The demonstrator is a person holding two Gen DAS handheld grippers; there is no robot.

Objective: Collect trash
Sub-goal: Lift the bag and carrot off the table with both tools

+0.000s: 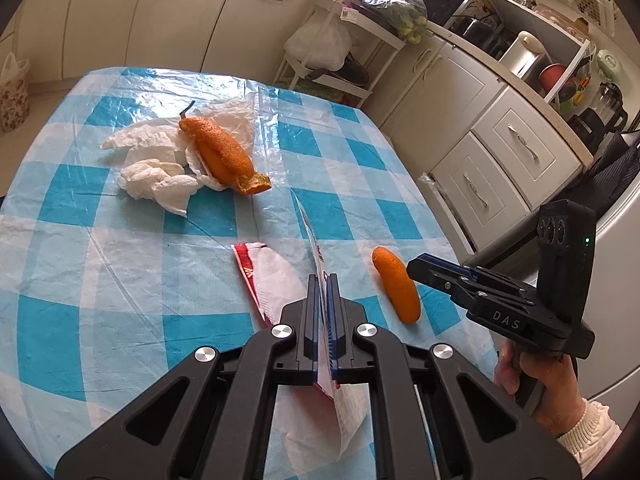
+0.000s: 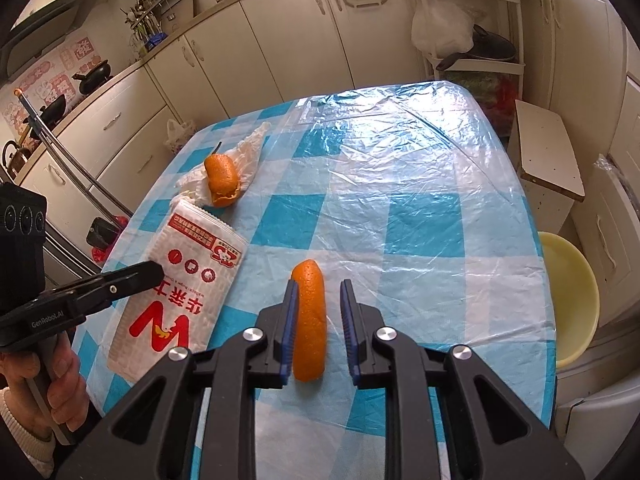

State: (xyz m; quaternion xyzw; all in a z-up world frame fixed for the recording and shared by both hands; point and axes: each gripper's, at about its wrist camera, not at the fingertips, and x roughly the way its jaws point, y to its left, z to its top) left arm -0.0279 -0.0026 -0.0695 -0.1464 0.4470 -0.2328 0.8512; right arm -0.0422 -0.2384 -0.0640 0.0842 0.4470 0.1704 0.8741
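Left wrist view: left gripper (image 1: 323,280) is clamping paper bag (image 1: 272,276) edge, lower centre, keeping it steady for loading; right gripper (image 2: 318,288), jaws apart, is straddling orange peel (image 2: 309,320).

paper bag (image 1: 344,412) partly behind tongs

table (image 2: 440,184) w/ checked cloth | on it: peel (image 2: 308,320), tissues (image 1: 152,168), peel #2 (image 1: 224,152)
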